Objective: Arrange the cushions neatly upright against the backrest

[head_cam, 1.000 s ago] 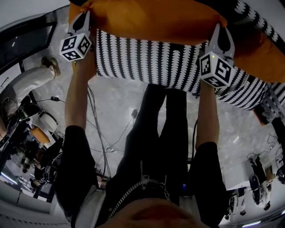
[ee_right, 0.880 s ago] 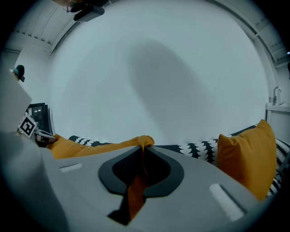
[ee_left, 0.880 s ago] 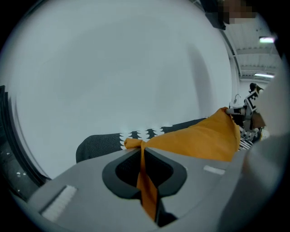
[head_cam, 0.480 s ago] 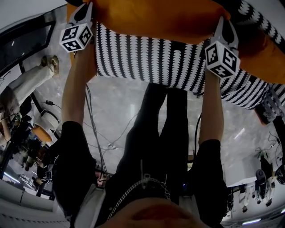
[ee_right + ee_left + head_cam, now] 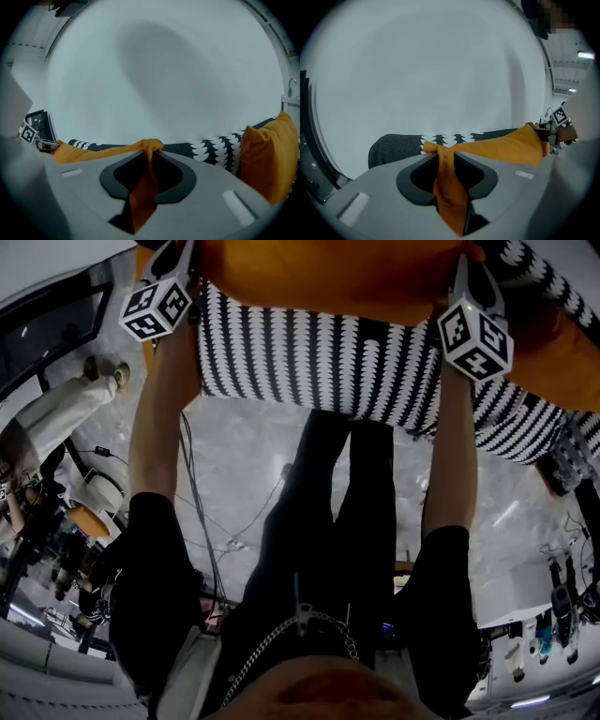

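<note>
An orange cushion (image 5: 328, 277) stretches across the black-and-white patterned sofa (image 5: 309, 362) at the top of the head view. My left gripper (image 5: 173, 251) has the cushion's left corner and my right gripper (image 5: 466, 268) its right corner. In the left gripper view the jaws (image 5: 446, 157) have just been opening, with bunched orange fabric (image 5: 506, 147) still filling the gap and touching both sides. The right gripper's jaws (image 5: 152, 154) have also been opening, and the orange corner (image 5: 98, 151) still sits pinched between them. Behind lies the dark backrest (image 5: 393, 145).
A second orange cushion (image 5: 265, 159) stands upright at the right of the sofa, also in the head view (image 5: 553, 362). A white wall (image 5: 440, 70) rises behind the sofa. Cables (image 5: 225, 540) trail on the floor, and a seated person (image 5: 56, 413) is at the left.
Both grippers have carried the orange cushion farther toward the sofa's back, higher in the head view. The marker cubes sit nearer the picture's top edge.
</note>
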